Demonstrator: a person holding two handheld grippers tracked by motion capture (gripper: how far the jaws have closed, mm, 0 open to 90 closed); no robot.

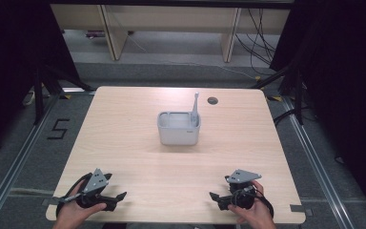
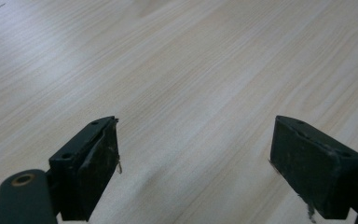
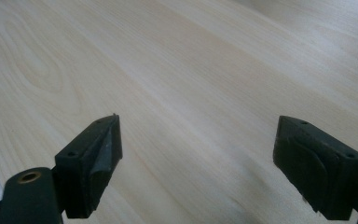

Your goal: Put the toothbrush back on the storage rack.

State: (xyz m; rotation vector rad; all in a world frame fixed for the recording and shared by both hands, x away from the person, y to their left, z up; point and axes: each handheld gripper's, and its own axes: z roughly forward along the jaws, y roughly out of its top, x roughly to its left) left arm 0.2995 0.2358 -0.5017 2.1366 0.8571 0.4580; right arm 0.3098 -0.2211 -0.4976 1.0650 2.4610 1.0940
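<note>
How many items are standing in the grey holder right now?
1: a grey toothbrush stands upright at the right rear corner of the grey holder, mid-table. Anything lying low inside its compartments would be hidden by the walls.

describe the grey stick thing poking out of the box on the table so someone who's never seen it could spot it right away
Start at the light wooden table, then find the grey rectangular box standing near its middle. From the box's far right corner a slim grey tool, possibly a toothbrush, rises nearly upright. It is the lone thing standing above the box's rim, and the small dark round hole lies just to its right.
</note>
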